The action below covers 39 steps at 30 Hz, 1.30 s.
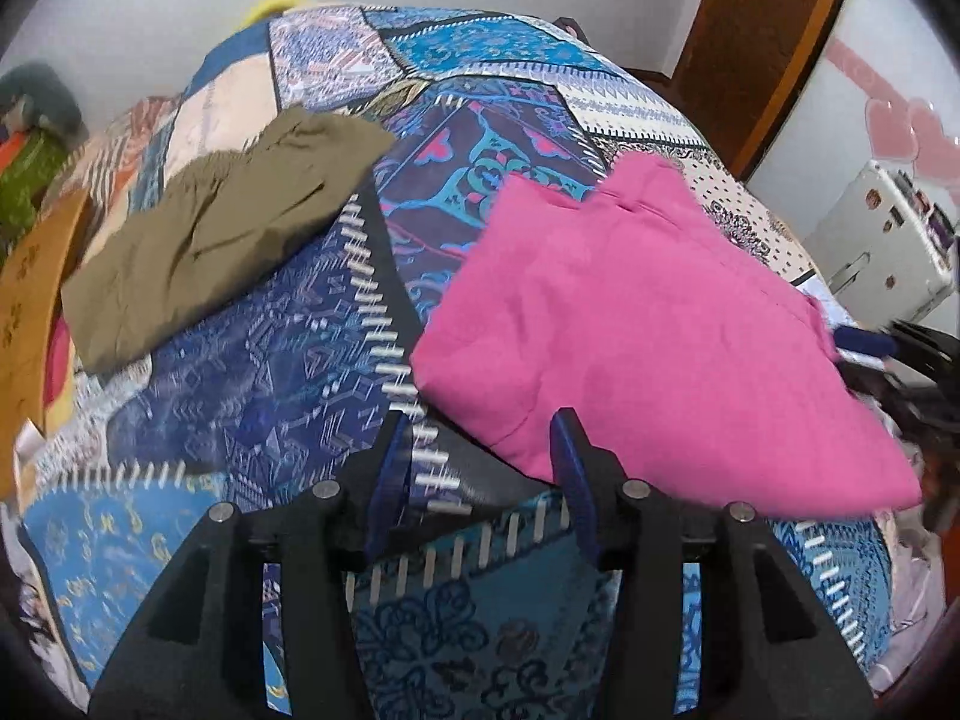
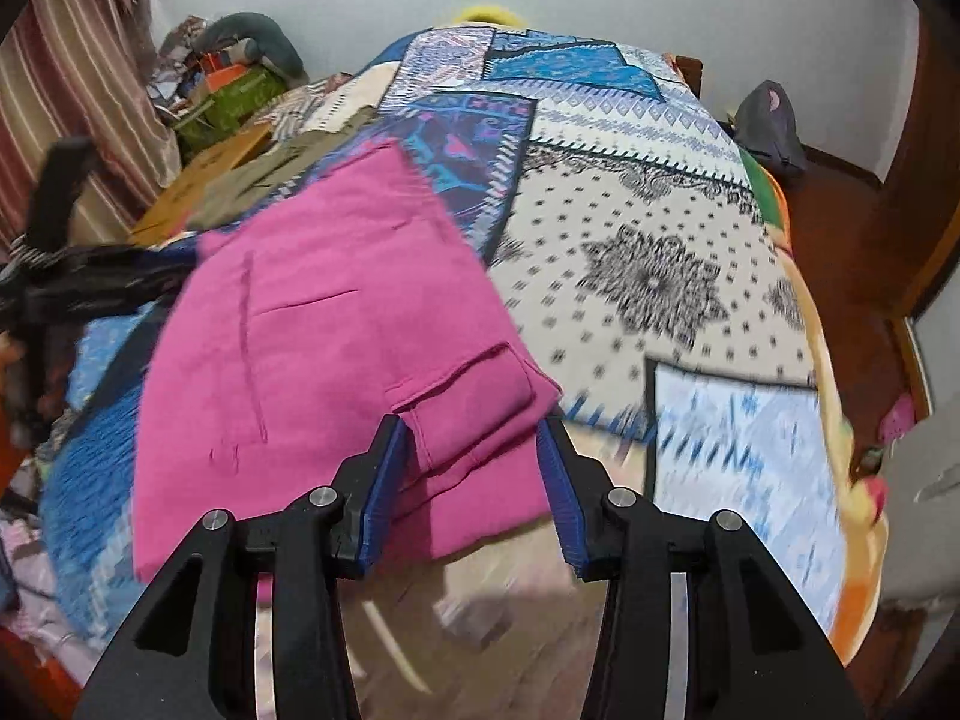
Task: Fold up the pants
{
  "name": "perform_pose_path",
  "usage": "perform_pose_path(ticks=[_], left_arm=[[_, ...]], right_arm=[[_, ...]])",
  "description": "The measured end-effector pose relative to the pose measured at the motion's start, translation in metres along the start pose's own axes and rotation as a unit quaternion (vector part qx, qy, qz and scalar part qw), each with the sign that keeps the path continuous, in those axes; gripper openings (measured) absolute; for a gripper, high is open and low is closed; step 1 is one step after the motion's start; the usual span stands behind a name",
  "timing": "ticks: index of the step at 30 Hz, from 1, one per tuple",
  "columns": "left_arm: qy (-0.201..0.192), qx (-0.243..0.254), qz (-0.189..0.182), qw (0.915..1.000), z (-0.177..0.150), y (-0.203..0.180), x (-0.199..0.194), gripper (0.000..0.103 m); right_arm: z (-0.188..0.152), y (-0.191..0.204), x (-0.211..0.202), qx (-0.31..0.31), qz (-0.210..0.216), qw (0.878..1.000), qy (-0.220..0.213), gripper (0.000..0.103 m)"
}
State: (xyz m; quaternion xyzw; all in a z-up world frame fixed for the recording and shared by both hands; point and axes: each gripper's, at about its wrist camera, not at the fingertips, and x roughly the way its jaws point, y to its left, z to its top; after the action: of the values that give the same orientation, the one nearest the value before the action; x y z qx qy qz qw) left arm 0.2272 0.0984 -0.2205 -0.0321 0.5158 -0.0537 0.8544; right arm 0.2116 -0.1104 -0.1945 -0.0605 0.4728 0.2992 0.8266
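Pink pants (image 1: pixel 648 336) lie folded into a flat block on the patterned bedspread (image 1: pixel 252 384); they also show in the right wrist view (image 2: pixel 324 348) with a flap pocket toward me. My left gripper (image 1: pixel 480 426) is open and empty, just off the pants' near left edge, its right finger at the hem. My right gripper (image 2: pixel 474 432) is open, its jaws standing either side of the pants' near corner by the pocket without closing on it. The left gripper also shows at the far left of the right wrist view (image 2: pixel 66 240).
Folded olive-green pants (image 1: pixel 216 234) lie at the back left of the bed. A cardboard box (image 1: pixel 30 324) and clutter line the left side. A wooden door frame (image 1: pixel 762 48) and a white appliance (image 1: pixel 882 240) stand to the right. A dark bag (image 2: pixel 768 126) sits on the floor.
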Motion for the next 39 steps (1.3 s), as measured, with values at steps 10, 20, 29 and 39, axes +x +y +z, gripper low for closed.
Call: perform_pose_path(ticks=[10,20,29,39], left_arm=[[-0.002,-0.054,-0.025,0.9982,-0.028,0.011,-0.012,0.048],[-0.050,-0.073,-0.026,0.9958,-0.009,0.027,-0.043,0.048],[-0.011,-0.082,-0.018,0.9964,-0.002,0.036,-0.005,0.050],[-0.002,-0.085,0.018,0.9962,-0.029,0.032,-0.014,0.032]], right_arm=[[0.055,-0.014,0.053,-0.028,-0.015,0.999,0.012,0.041],[0.066,-0.007,0.028,-0.019,-0.007,1.000,-0.021,0.042],[0.040,0.028,0.001,-0.023,0.031,0.999,-0.029,0.042],[0.030,0.022,0.020,-0.038,0.007,0.999,-0.016,0.043]])
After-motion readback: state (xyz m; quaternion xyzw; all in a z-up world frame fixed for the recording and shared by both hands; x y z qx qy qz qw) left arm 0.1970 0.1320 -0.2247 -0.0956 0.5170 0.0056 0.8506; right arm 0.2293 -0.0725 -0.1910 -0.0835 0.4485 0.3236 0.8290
